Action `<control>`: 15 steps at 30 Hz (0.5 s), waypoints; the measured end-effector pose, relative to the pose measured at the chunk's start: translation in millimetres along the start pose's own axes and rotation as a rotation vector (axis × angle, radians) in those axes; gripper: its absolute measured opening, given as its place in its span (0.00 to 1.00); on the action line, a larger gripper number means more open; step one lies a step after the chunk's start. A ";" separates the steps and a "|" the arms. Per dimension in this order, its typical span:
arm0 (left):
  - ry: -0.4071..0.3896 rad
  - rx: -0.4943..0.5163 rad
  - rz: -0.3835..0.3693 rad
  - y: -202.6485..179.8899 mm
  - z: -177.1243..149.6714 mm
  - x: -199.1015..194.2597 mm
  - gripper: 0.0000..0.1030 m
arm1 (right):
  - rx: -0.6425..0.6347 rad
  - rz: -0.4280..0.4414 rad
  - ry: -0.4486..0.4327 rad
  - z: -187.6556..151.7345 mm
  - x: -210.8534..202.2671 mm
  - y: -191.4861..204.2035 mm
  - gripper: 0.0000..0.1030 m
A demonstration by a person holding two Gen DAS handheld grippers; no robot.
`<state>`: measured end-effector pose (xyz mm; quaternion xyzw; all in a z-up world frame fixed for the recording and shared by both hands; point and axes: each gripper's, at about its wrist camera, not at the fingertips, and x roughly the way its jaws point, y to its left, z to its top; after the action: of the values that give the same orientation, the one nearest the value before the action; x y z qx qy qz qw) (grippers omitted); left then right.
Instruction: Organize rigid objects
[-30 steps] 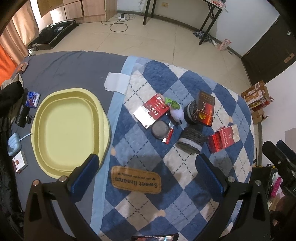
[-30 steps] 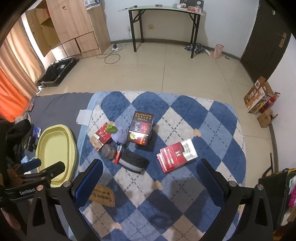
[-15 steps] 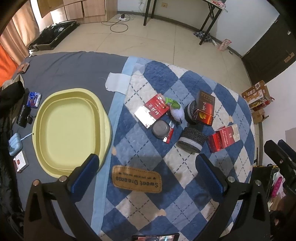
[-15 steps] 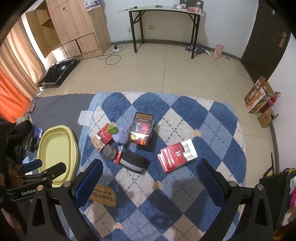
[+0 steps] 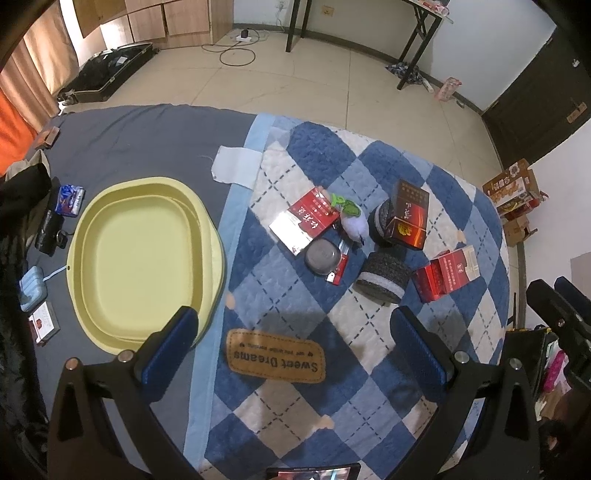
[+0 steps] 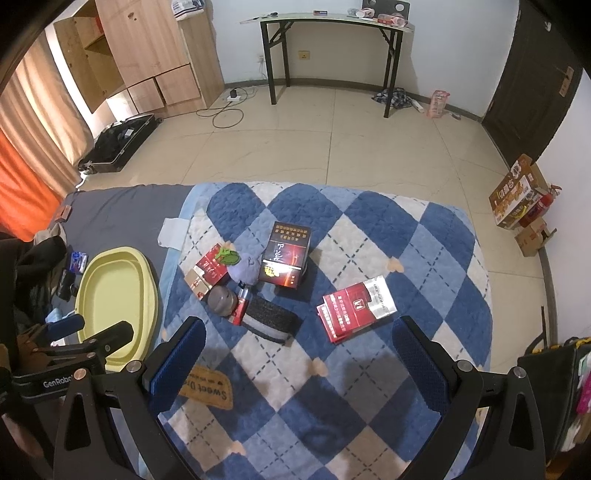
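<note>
Both my grippers hover above the bed, jaws spread wide, nothing between them: left gripper, right gripper.

Nearest, under my left fingers: tan "Sweet Dreams" patch sewn on the blue-and-white diamond quilt.

Left of the quilt edge, the pale yellow tray lies flat on the grey sheet, long axis running toward and away from me.

Object cluster sits mid-quilt:
- black-and-white tape roll on its side, axis roughly left-right in the right wrist view
- red cigarette carton lying flat to its right, apart from the rest, long axis diagonal, silver end pointing far-right
- small grey round tin touching a small red tube, tube pointing roughly away from me
- lilac plush toy with green leaf top, leaf end pointing left onto the red-and-white flat pack
- dark red box standing tilted, propped on a second dark roll behind it, long axis pointing away

White cloth piece at the quilt's far-left edge.

Beyond the bed: beige tiled floor, open black suitcase, wooden cabinet, black-legged folding table, dark door, cardboard boxes at right wall.
</note>
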<state>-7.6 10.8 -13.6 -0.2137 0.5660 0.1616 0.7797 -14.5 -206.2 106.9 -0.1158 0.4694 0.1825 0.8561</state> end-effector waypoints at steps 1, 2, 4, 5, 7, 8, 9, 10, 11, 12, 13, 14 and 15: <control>0.000 0.000 0.001 0.0 0.0 -0.1 1.00 | 0.000 0.001 0.000 0.0 0.0 0.0 1.00; 0.000 0.001 0.003 0.1 0.0 -0.3 1.00 | -0.001 0.000 0.000 0.0 0.0 0.1 1.00; 0.000 0.003 0.002 0.2 0.0 -0.5 1.00 | -0.002 0.000 0.001 0.1 0.0 0.0 1.00; -0.001 0.003 0.003 0.2 0.0 -0.6 1.00 | -0.003 0.001 0.001 -0.3 -0.4 0.3 1.00; 0.000 0.004 0.002 0.2 0.2 -0.6 1.00 | -0.002 0.000 0.001 -0.2 -0.3 0.2 1.00; 0.000 0.006 0.002 0.0 0.1 -0.9 1.00 | -0.003 0.001 0.001 -0.7 -0.9 0.4 1.00; -0.001 0.008 0.003 -0.6 -0.2 -1.4 1.00 | -0.004 0.001 -0.001 -1.1 -1.6 0.6 1.00; -0.002 0.011 0.005 -1.2 -0.3 -1.8 1.00 | -0.004 0.002 -0.001 -1.4 -2.5 0.6 1.00; -0.003 0.013 0.006 -1.5 -0.4 -2.2 1.00 | -0.005 0.002 -0.003 -2.1 -3.4 0.6 1.00; -0.004 0.012 0.005 -1.6 -0.5 -2.7 1.00 | -0.005 0.002 -0.002 -2.0 -3.3 0.6 1.00; -0.005 0.011 0.003 -2.2 -0.8 -2.7 1.00 | -0.005 0.001 -0.002 -2.0 -3.4 0.7 1.00; -0.006 0.010 0.003 -2.7 -1.6 -3.2 1.00 | -0.006 0.002 -0.002 -2.0 -3.3 0.8 1.00; -0.011 0.010 0.007 -2.5 -1.9 -4.3 1.00 | -0.010 0.002 -0.001 -2.5 -3.7 1.1 1.00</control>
<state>-9.2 7.7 -9.6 -0.2072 0.5632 0.1626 0.7832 -18.6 -206.9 108.7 -0.1193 0.4681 0.1857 0.8557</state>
